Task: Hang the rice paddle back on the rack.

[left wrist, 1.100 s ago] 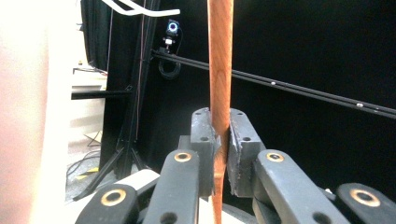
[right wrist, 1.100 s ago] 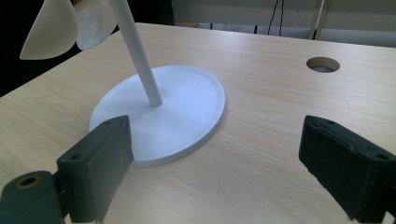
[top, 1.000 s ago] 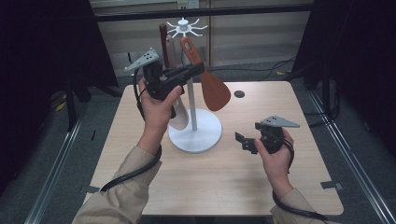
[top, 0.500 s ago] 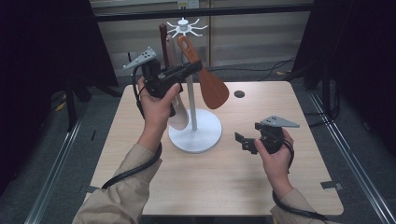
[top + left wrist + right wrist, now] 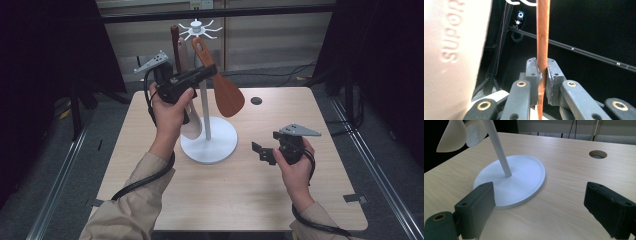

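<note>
Since the earlier frame the left claw (image 5: 212, 70) is edging up slightly with the brown spatula (image 5: 227, 92); right claw (image 5: 261, 151) is holding position. Left claw is pinching the spatula handle (image 5: 542, 37) edge-on, high above the far-left part of the counter (image 5: 300, 200), just below the rack hooks (image 5: 197, 27). Right claw is hovering spread wide, empty, near the right edge, beside the rack base (image 5: 521, 180). Risks: thin handle is sitting narrowly between pads, so it could pivot or slip; blade could be knocking the cream spatula (image 5: 192, 127) or pole (image 5: 205, 115), tipping the rack.
</note>
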`<state>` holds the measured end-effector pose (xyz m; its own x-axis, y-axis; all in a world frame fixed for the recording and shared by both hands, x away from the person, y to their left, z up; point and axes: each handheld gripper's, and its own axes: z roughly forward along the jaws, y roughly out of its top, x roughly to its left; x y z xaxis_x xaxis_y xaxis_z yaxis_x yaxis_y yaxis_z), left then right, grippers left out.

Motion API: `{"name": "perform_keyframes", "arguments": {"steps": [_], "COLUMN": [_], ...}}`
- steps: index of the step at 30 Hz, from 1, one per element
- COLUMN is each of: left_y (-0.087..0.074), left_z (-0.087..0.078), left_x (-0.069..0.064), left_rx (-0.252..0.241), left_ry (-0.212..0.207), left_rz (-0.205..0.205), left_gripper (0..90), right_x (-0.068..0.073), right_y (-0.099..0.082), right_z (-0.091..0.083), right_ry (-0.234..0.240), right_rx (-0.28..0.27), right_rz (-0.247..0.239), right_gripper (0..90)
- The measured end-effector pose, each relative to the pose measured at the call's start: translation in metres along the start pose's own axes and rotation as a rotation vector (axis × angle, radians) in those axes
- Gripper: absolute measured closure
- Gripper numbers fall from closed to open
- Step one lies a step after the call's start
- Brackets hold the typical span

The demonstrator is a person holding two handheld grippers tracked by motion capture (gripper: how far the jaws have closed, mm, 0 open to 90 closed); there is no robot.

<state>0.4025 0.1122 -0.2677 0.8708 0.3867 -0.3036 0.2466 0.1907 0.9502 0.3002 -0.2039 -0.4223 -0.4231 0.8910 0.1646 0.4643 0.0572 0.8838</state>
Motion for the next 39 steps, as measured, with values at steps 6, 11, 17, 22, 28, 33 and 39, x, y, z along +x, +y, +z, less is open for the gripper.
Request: {"name": "perform_keyframes", "arguments": {"steps": [6,11,17,22,28,33,39], "left_y": [-0.006,-0.009,-0.015,-0.02,-0.027,-0.032,-0.037], "left_z": [-0.007,-0.013,-0.015,-0.017,-0.021,-0.024,-0.026], "left_x": [0.004,0.005,0.005,0.004,0.004,0.004,0.004], "left_rx": [-0.042,-0.051,-0.049,-0.056,-0.04,-0.03,-0.036], "left_ry": [0.03,0.044,0.056,0.074,0.086,0.087,0.097], "left_rz": [0.015,0.015,0.027,0.013,0.032,0.03,0.02], "left_gripper": [77.1,74.8,72.2,69.1,66.7,66.0,64.1], "right_x": [0.001,0.002,0.003,0.003,0.003,0.004,0.005], "right_y": [0.0,0.001,0.0,0.0,0.0,0.0,0.0], "right_z": [0.0,0.0,0.002,0.001,0.002,0.002,0.003], "right_ry": [-0.001,0.003,0.005,0.004,0.008,0.005,0.008], "right_rx": [0.001,0.002,0.009,0.011,0.011,0.012,0.015], "right_rz": [0.001,-0.002,-0.006,-0.007,-0.01,-0.01,-0.014], "right_gripper": [9.5,9.5,9.5,9.7,9.7,9.7,9.7]}}
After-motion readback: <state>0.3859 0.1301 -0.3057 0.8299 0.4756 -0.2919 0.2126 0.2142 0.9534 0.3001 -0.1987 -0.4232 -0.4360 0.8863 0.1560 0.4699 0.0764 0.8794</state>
